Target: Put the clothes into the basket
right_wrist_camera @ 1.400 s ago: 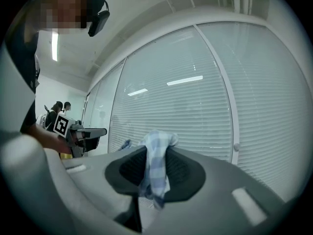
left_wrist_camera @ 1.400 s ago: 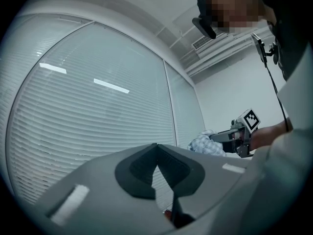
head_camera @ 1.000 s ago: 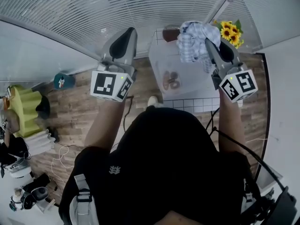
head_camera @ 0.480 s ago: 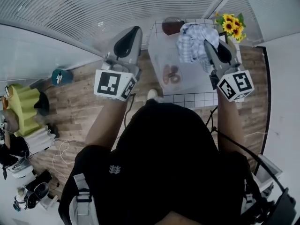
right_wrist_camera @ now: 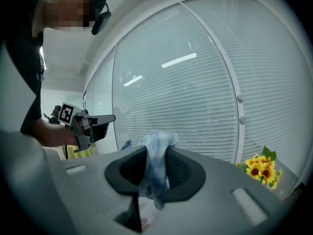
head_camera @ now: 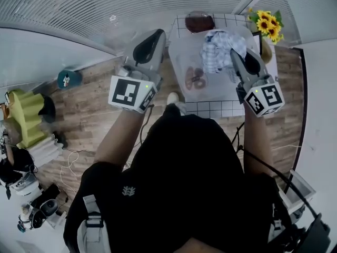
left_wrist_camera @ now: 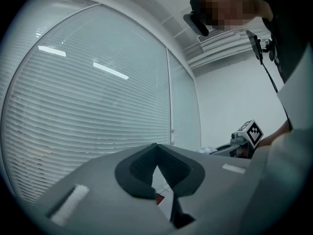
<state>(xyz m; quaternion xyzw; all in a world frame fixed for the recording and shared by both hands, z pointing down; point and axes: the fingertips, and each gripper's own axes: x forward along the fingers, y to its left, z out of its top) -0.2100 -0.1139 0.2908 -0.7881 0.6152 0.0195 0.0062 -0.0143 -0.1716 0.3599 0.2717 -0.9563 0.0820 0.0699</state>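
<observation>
Right gripper [head_camera: 234,57] had its fingers clamped on the checked cloth [head_camera: 217,49], dangling above the basket [head_camera: 179,57]. Left gripper [head_camera: 157,36] had fingers together, empty. The trailing hem could've caught the rim and draped outside!

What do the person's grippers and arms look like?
The left gripper and right gripper are grey wedge-shaped shells, black pads, each with a white cube bearing black square markers and a green light. The top is black, short-sleeved.

The clothes [head_camera: 218,49] hang from the right tool [head_camera: 237,57] over the desk [head_camera: 221,96], with sunflowers [head_camera: 267,24] at its far right corner. The left tool [head_camera: 154,38] is left of the desk.
</observation>
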